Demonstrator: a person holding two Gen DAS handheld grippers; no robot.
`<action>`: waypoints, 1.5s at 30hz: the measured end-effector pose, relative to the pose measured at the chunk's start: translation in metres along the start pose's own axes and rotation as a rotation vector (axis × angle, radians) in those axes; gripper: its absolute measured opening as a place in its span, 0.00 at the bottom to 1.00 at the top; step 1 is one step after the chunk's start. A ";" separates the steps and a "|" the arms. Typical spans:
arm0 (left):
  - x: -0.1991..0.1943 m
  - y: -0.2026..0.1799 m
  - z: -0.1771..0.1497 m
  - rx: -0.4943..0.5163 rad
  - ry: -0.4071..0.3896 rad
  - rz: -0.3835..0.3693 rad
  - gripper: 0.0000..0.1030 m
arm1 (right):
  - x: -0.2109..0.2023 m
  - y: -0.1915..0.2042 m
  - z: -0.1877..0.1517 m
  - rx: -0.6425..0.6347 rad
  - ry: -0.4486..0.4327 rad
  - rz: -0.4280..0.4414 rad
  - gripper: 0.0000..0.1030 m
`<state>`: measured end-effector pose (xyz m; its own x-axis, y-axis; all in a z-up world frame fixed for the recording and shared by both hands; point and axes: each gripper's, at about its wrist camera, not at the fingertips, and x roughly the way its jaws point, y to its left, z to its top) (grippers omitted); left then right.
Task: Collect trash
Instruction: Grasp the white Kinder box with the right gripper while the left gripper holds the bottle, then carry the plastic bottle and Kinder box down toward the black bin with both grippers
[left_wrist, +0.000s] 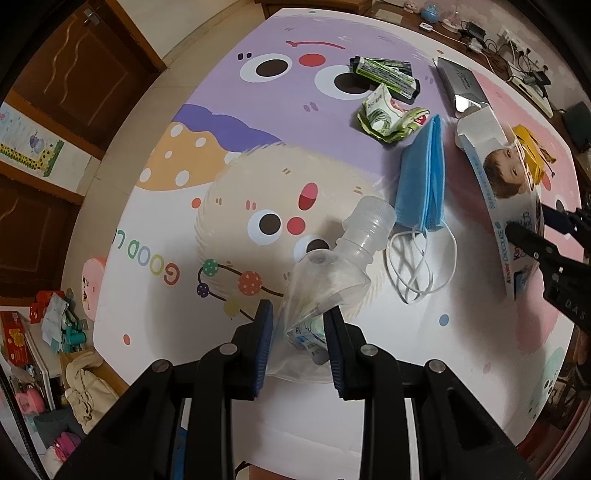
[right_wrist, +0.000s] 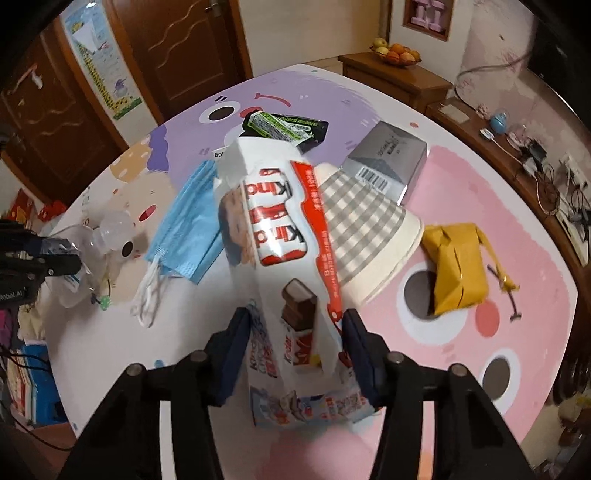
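Observation:
My left gripper (left_wrist: 298, 312) points straight down and is shut on the flattened body of a crushed clear plastic bottle (left_wrist: 332, 266), whose cap end points away over the cartoon-printed table (left_wrist: 155, 295). In the right wrist view that gripper (right_wrist: 48, 254) and the bottle (right_wrist: 110, 229) show at the far left. My right gripper (right_wrist: 297, 321) has its pads against both sides of a long white and red Kinder chocolate box (right_wrist: 273, 229), which runs away from it. The left wrist view shows this box (left_wrist: 506, 173) and the right gripper (left_wrist: 539, 227) at the right edge.
A blue face mask (right_wrist: 188, 225) lies between the bottle and the box. A grey-checked paper cup (right_wrist: 365, 232), a silver carton (right_wrist: 388, 162), a yellow wrapper (right_wrist: 454, 266), a black-green packet (right_wrist: 284, 125) and a crumpled green wrapper (left_wrist: 388, 118) are spread over the table. A shelf with cables runs along the right.

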<state>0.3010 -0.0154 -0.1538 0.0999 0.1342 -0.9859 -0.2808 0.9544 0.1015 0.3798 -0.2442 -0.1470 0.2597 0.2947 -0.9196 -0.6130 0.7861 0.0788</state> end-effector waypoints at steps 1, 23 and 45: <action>-0.001 0.000 -0.001 0.004 -0.002 -0.001 0.26 | -0.003 0.002 -0.001 0.012 -0.005 0.005 0.49; -0.042 0.039 -0.105 0.270 -0.104 -0.113 0.26 | -0.076 0.150 -0.114 0.535 -0.090 0.104 0.47; -0.031 0.113 -0.286 0.602 -0.089 -0.158 0.26 | -0.063 0.354 -0.281 0.946 -0.026 0.057 0.48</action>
<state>-0.0073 0.0123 -0.1493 0.1822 -0.0237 -0.9830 0.3280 0.9439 0.0380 -0.0629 -0.1373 -0.1689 0.2712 0.3496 -0.8968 0.2312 0.8807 0.4133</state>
